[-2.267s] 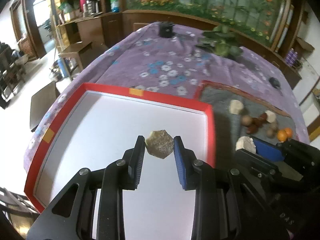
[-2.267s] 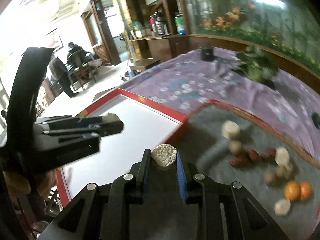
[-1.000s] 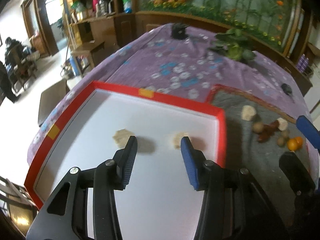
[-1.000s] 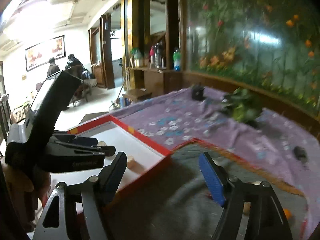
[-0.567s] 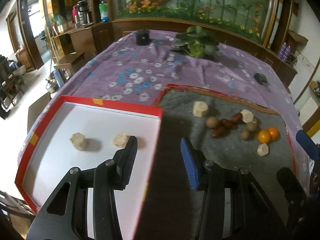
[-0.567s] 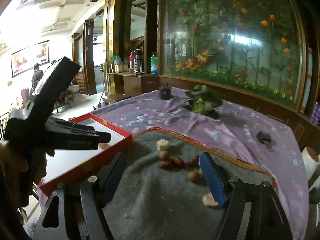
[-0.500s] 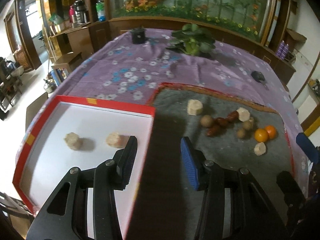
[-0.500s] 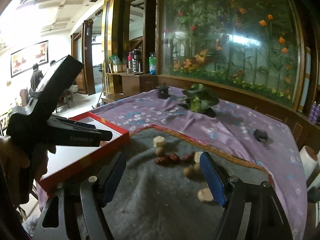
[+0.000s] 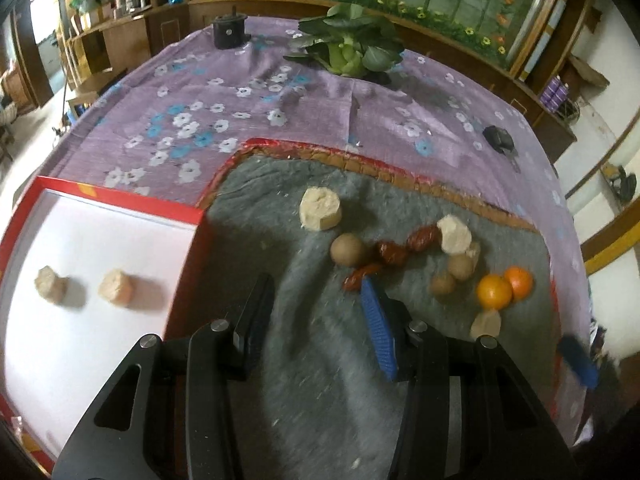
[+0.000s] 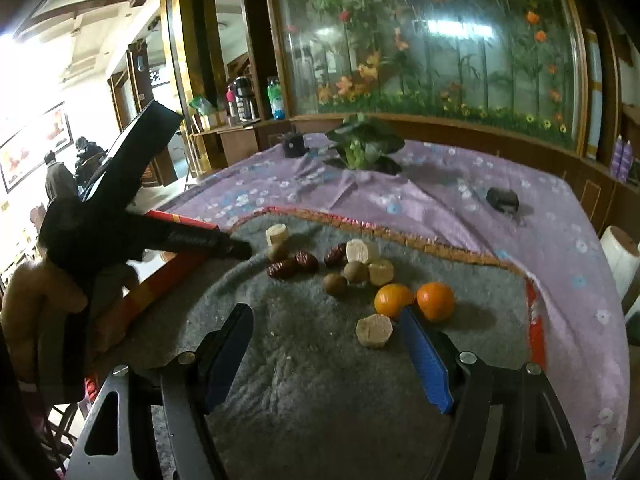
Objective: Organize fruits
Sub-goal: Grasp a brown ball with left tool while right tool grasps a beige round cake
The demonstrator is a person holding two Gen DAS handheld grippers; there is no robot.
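Two pale fruit chunks (image 9: 116, 287) lie in the red-rimmed white tray (image 9: 120, 199) at the left. On the grey felt mat (image 9: 312, 380) lie more pale chunks (image 9: 320, 214), brown round fruits (image 9: 347, 249), red dates (image 9: 390, 252) and two oranges (image 9: 494, 291). My left gripper (image 9: 316, 304) is open and empty, over the mat just right of the tray, short of the dates. My right gripper (image 10: 324, 332) is open and empty, close before a pale chunk (image 10: 374, 331) and the oranges (image 10: 435, 301). The left gripper shows in the right wrist view (image 10: 224, 245).
A purple flowered cloth (image 9: 240, 92) covers the table. A leafy green vegetable (image 9: 348, 54) and a black cup (image 9: 228, 32) stand at the far side. A small black object (image 9: 498, 139) lies at the far right. A white roll (image 10: 620, 260) stands off the right edge.
Both grippers let go of their pale chunks in the tray and opened. They then moved right, from over the tray to over the grey mat, nearer the loose fruit.
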